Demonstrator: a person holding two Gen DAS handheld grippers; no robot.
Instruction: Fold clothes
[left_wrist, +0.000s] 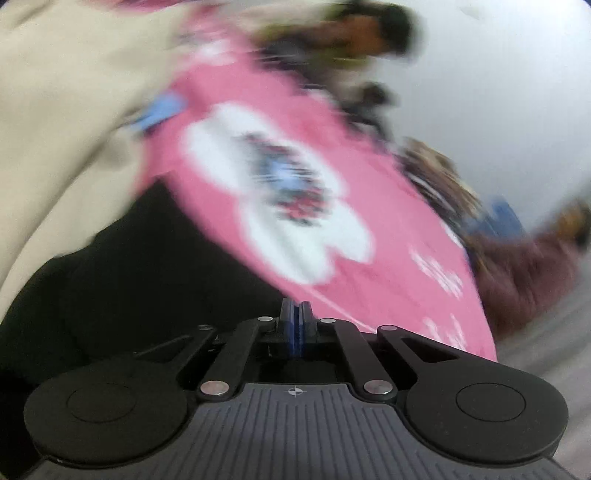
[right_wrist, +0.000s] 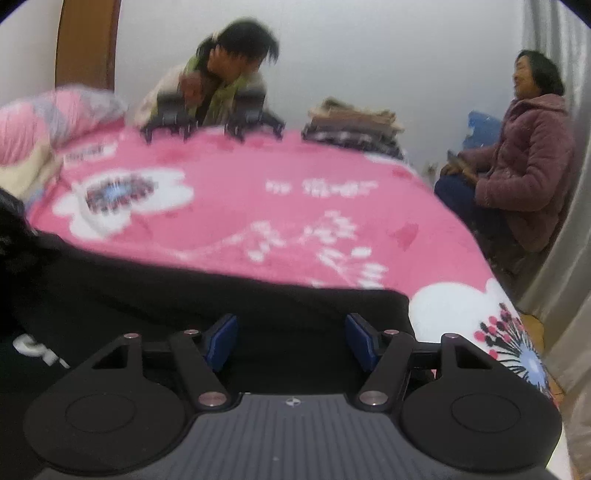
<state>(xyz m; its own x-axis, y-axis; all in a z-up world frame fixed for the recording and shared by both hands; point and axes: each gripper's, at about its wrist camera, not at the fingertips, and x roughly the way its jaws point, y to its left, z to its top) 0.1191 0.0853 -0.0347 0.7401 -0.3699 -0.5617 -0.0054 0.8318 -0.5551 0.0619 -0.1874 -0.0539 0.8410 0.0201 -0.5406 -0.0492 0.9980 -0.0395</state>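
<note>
Left gripper: blue pads pressed together, nothing visible between them. The left view is badly motion-blurred and tilted. A black garment fills the area just ahead of and left of the gripper, lying on the pink blanket. Cream fabric sits left of the garment. I can't tell whether the pad tips touch the garment.

Right gripper: jaws spread wide, both blue pads clear, nothing pinched. The black garment lies flat on the blanket right under and ahead of the gripper, with its far edge running across the view and its right corner just past the right pad. There is white lettering on the garment left of the gripper.

Relative to the garment, at the far side of the bed: a person leans over the blanket with two more grippers resting on it. A stack of folded clothes lies to the right of those. A striped pillow is far left. A second person in a mauve jacket sits off the bed's right side.
</note>
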